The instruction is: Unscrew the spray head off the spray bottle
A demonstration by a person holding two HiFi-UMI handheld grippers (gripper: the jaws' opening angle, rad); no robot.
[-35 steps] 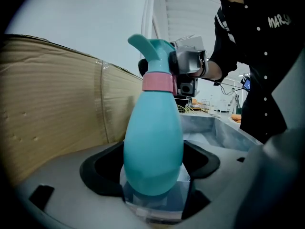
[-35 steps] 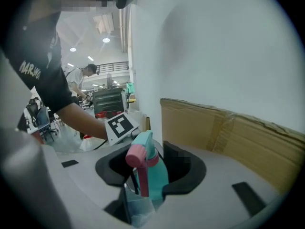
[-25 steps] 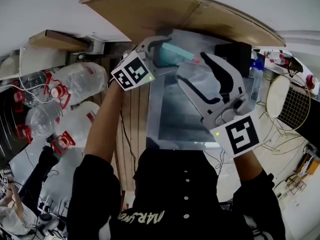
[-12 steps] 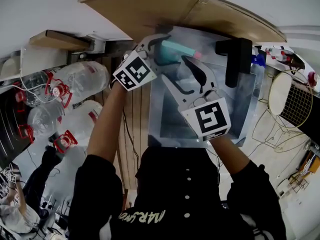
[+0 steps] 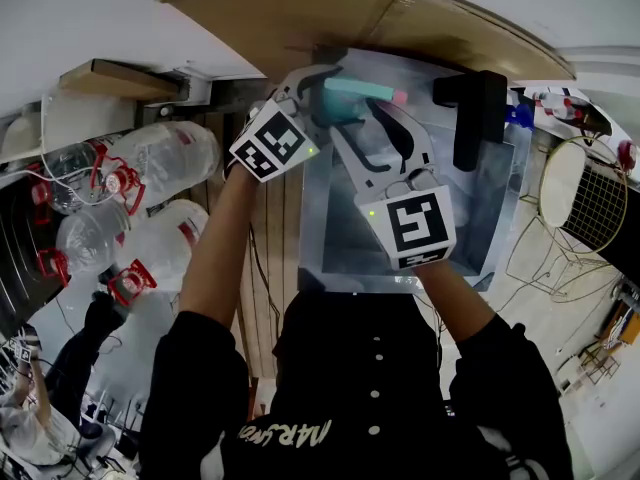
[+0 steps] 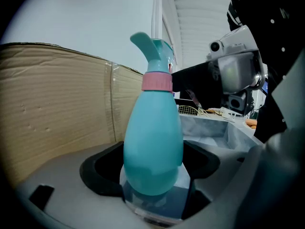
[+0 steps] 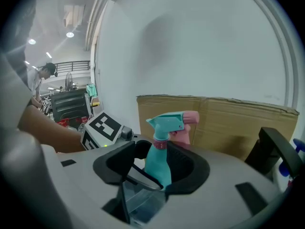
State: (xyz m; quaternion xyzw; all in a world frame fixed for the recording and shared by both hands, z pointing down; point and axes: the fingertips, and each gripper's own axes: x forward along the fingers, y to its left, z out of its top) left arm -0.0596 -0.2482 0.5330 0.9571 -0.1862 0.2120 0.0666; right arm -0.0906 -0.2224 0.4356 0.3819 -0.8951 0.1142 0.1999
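The only lettering is pale print [image 5: 285, 433] on the chest of the person's black button-front top [image 5: 345, 383], at seven o'clock in the head view. Seen upside down, it begins "MARS"; the rest is too unclear to read. The black-and-white square markers on the two white cubes [image 5: 269, 144] [image 5: 411, 226] carry block patterns, no letters.

The person wears a black top [image 5: 350, 398] with short sleeves [image 5: 190, 363]. Small white buttons [image 5: 372, 346] run down its front, behind the tongs, and pale lettering [image 5: 285, 433] crosses the hem.

The left gripper [image 5: 318, 90] has a pale grey shell, black jaw linings and a rear cube [image 5: 274, 143] bearing black square markers, with a green light [image 5: 313, 151] beside it.

The right gripper [image 5: 360, 118] has the same build, with its own marker cube [image 5: 418, 226] and a green lamp [image 5: 371, 213]. Its jaws have just been closing, with the spray bottle [image 5: 358, 89] between them.
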